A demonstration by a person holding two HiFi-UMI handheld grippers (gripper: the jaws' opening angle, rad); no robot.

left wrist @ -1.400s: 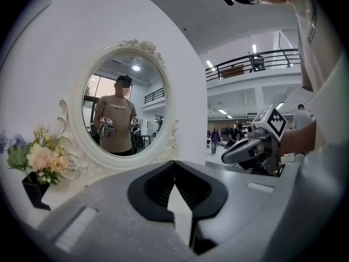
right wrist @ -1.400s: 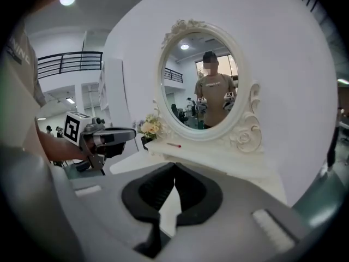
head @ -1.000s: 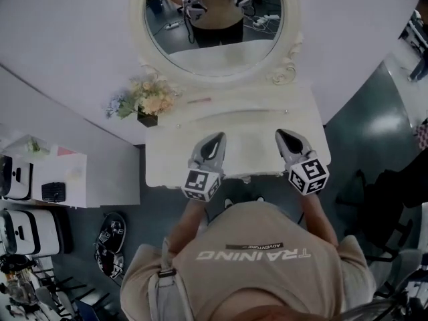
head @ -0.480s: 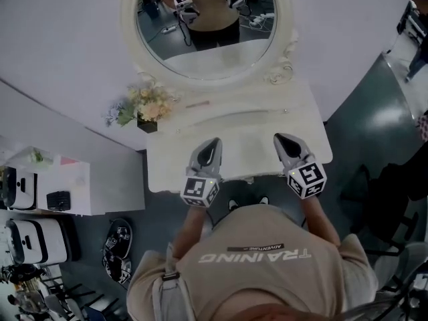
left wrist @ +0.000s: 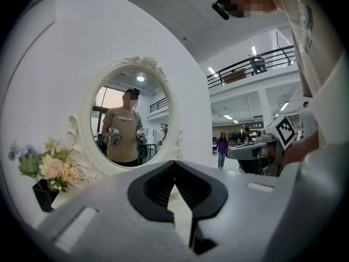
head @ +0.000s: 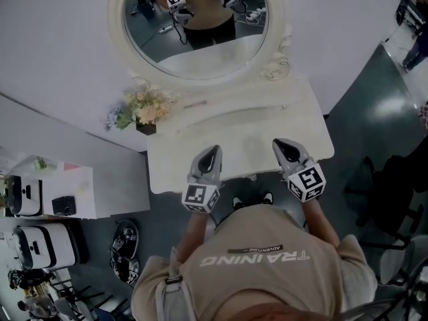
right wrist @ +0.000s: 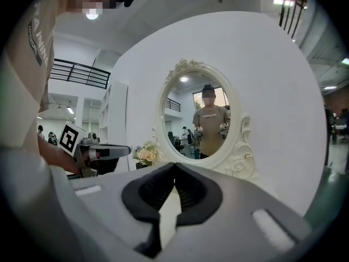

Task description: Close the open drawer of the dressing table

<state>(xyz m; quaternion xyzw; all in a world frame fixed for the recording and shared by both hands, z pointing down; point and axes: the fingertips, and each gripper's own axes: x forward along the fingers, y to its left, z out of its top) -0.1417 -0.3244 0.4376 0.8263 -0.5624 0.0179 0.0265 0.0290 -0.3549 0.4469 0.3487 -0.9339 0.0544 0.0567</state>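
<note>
The white dressing table (head: 174, 159) stands against the wall under an oval mirror (head: 200, 39). From above I cannot make out its drawer; the tabletop's front edge covers that part. My left gripper (head: 214, 150) hovers over the front middle of the tabletop, jaws shut with nothing between them. My right gripper (head: 279, 144) is level with it to the right, also shut and empty. Both point at the mirror. The left gripper view shows its shut tips (left wrist: 174, 164) before the mirror (left wrist: 131, 119). The right gripper view shows the same (right wrist: 174, 165).
A pot of pale flowers (head: 144, 109) sits on the table's back left corner, and a small pink item (head: 198, 101) lies below the mirror. A low white cabinet (head: 73, 186) stands at the left. A dark chair (head: 394, 179) is at the right.
Both grippers have drawn back a little toward the table's front edge, still shut. The head view has shifted, so the mirror sits higher and further left.
</note>
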